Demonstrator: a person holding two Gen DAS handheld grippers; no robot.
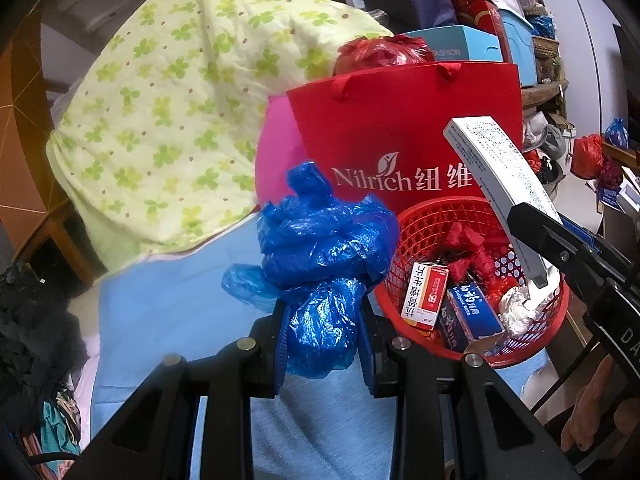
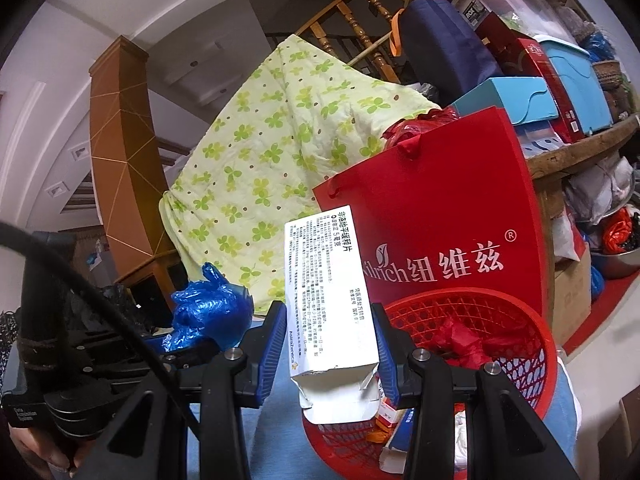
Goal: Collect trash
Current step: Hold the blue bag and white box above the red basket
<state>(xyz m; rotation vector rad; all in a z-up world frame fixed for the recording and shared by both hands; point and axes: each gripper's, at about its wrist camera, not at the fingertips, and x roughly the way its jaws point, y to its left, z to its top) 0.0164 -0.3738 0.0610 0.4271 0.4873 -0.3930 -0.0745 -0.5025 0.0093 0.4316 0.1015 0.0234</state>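
My left gripper (image 1: 323,334) is shut on a crumpled blue plastic bag (image 1: 320,248), held just left of the red mesh basket (image 1: 420,220). The basket holds medicine boxes (image 1: 425,294), red wrappers and foil. My right gripper (image 2: 331,340) is shut on an opened white medicine box (image 2: 326,292), held over the basket's (image 2: 520,320) left rim. In the left wrist view that white box (image 1: 496,168) slants above the basket. The blue bag (image 2: 210,308) also shows at the left of the right wrist view.
A red Nilrich paper bag (image 1: 400,128) stands right behind the basket. A green clover-print blanket (image 1: 180,100) drapes to the left. The basket sits on a light blue cloth surface (image 1: 168,312). Stacked boxes and bags (image 2: 540,72) crowd the right.
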